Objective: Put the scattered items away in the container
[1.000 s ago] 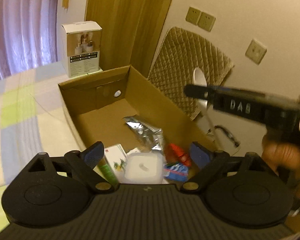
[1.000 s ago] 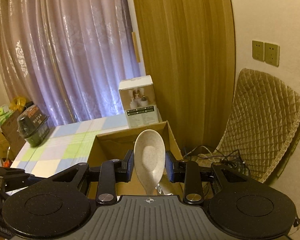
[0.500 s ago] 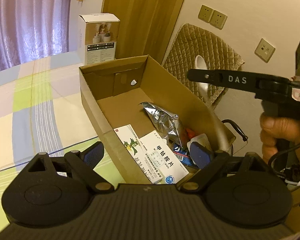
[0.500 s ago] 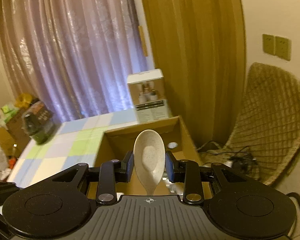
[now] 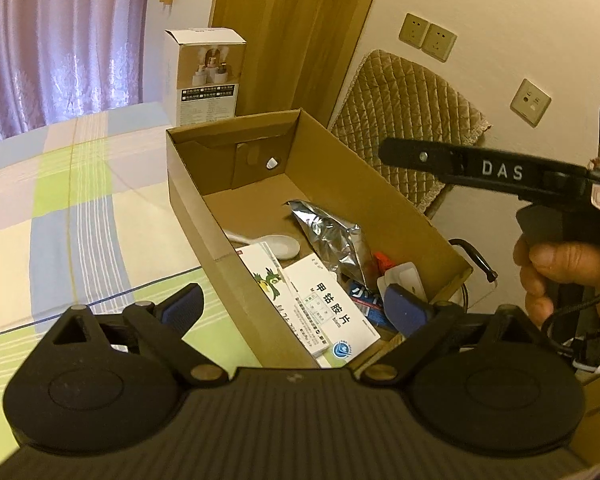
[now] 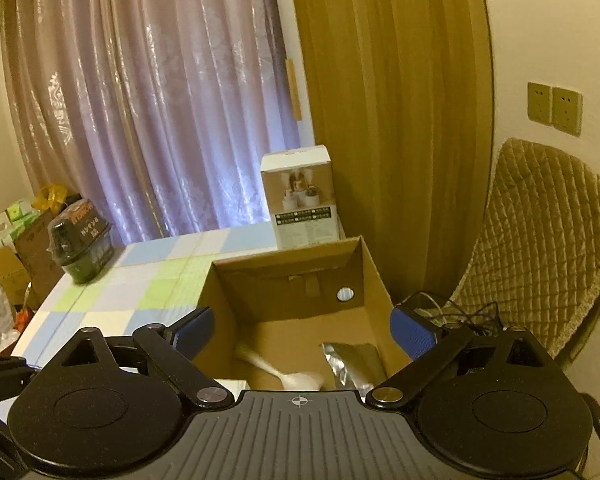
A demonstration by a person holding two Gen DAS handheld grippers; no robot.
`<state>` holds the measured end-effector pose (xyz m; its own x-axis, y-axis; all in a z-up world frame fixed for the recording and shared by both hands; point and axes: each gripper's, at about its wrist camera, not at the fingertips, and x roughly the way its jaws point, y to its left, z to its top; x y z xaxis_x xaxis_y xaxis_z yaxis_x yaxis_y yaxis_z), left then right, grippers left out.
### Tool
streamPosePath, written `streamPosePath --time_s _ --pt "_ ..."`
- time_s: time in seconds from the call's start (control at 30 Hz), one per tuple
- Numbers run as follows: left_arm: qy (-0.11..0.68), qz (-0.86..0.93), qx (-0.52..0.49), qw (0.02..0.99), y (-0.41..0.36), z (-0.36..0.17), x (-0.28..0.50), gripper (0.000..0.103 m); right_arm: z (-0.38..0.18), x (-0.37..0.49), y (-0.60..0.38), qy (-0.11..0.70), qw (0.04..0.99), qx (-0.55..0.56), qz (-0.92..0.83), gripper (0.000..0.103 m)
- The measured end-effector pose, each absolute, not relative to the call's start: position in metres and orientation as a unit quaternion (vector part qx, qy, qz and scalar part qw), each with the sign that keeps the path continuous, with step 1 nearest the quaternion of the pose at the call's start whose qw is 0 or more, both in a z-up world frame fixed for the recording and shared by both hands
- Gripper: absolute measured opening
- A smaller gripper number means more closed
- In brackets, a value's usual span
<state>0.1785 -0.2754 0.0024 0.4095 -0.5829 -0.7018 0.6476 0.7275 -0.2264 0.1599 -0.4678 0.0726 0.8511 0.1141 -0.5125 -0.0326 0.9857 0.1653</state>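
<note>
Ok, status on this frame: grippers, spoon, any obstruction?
Left gripper open, empty. Right gripper open, empty. White spoon lying in cardboard box beside foil pouch. Nothing blocking.

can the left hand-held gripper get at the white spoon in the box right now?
Probably yes. The left hand-held gripper is open, and the white spoon lies uncovered in the open-topped cardboard box, beside the medicine cartons. The near box wall means coming in from above.
</note>
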Motion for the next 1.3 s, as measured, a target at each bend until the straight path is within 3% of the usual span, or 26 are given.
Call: streamPosePath --time_s 0.37,1.3 --pt "0.392 -0.353 0.054 0.848 -0.279 0.006 0.168 0.102 0.067 0.138 -0.47 0.287 0.954 0.083 0.026 0.1" --pt "0.414 -0.261 0.051 0.87 -0.285 0.044 0.082 0.102 0.127 0.055 -0.472 0.308 0.948 0.081 0.017 0.1"
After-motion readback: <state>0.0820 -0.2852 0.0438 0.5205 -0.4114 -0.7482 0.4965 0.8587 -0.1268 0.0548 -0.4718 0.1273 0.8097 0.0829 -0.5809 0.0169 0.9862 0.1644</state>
